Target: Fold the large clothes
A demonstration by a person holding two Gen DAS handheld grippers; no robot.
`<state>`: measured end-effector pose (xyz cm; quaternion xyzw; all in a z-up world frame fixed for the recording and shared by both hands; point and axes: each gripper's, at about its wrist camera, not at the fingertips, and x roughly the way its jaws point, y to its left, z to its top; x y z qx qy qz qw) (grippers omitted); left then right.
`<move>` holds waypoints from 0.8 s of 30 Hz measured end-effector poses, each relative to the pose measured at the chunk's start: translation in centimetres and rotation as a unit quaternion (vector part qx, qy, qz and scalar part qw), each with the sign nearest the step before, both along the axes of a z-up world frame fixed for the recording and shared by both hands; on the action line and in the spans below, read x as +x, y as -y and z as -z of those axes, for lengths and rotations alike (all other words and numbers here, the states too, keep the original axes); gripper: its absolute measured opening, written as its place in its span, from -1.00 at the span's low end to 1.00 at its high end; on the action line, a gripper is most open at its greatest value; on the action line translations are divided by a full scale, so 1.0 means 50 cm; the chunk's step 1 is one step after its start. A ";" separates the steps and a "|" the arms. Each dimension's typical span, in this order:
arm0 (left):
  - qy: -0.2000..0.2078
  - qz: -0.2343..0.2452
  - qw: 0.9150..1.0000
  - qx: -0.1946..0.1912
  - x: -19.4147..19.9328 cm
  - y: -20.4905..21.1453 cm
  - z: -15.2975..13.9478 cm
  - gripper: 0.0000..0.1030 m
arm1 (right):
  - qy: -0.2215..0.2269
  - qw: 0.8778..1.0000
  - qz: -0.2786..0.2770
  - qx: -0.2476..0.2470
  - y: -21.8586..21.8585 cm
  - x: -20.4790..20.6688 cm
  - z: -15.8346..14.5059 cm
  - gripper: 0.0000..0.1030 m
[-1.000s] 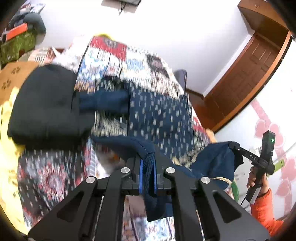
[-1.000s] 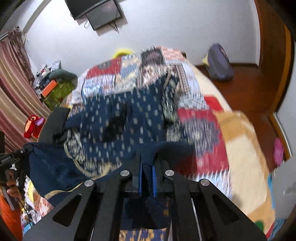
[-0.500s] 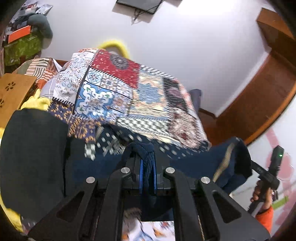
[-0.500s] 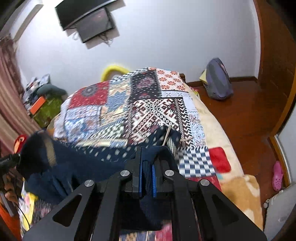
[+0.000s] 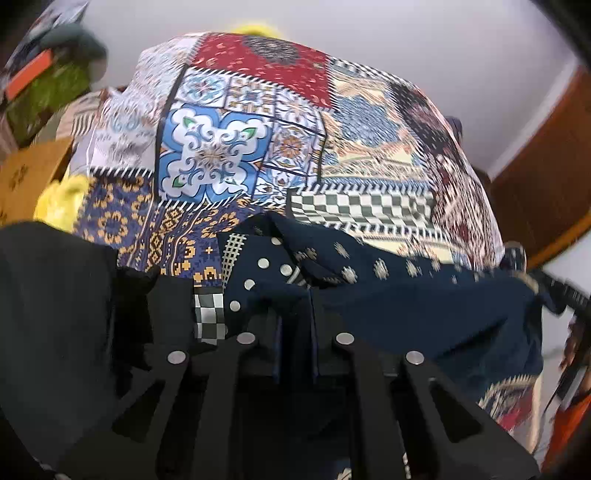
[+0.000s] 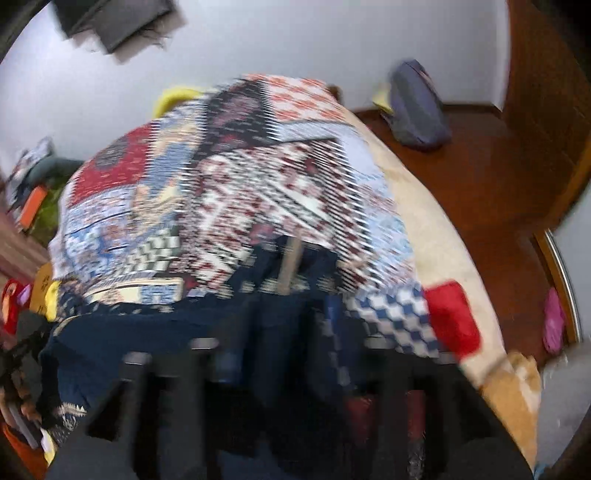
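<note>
- Two grippers are at work, one in each hand, and both point down at a bed.
- Left gripper [image 5: 295,314]: its jaws stand close together with a fold of the navy garment [image 5: 424,314] pinched between them; they have just been easing apart a little, yet the cloth is clamped by the pads in the left wrist view.
- Right gripper [image 6: 280,332]: its jaws have just been opening and now stand well apart. The picture is badly smeared, but the dark blue cloth lies between the fingers without being pressed.
- One navy garment, printed with small pale motifs and edged with a patterned border, lies across the near part of the bed. It stretches from the left gripper's jaws toward the right edge of the left wrist view.
- One patchwork bedspread [image 5: 258,129] covers the mattress, made of many squares in red, blue, cream and checkerboard.
- One black garment [image 5: 55,314] lies on the bed to the left of the left gripper, touching the navy one.
- One grey bag [image 6: 417,107] rests on the wooden floor [image 6: 480,192] against the white wall.
- One dark screen [image 6: 110,22] hangs high on that wall.
- One pink slipper [image 6: 554,325] sits on the floor at the right edge.
</note>
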<state>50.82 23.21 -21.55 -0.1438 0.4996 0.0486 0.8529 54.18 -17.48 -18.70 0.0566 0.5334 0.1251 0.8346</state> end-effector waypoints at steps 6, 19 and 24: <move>0.017 0.024 1.000 0.007 -0.034 0.012 -0.078 -0.38 | 0.019 0.999 0.021 0.032 0.061 -0.041 -0.065 0.09; 0.036 0.064 0.995 0.066 -0.101 0.107 -0.103 0.10 | 0.053 0.992 -0.110 0.016 -0.047 -0.166 -0.070 0.24; -0.005 0.094 0.993 0.076 -0.058 0.167 -0.014 0.10 | 0.017 0.991 -0.133 0.004 -0.117 -0.148 0.009 0.24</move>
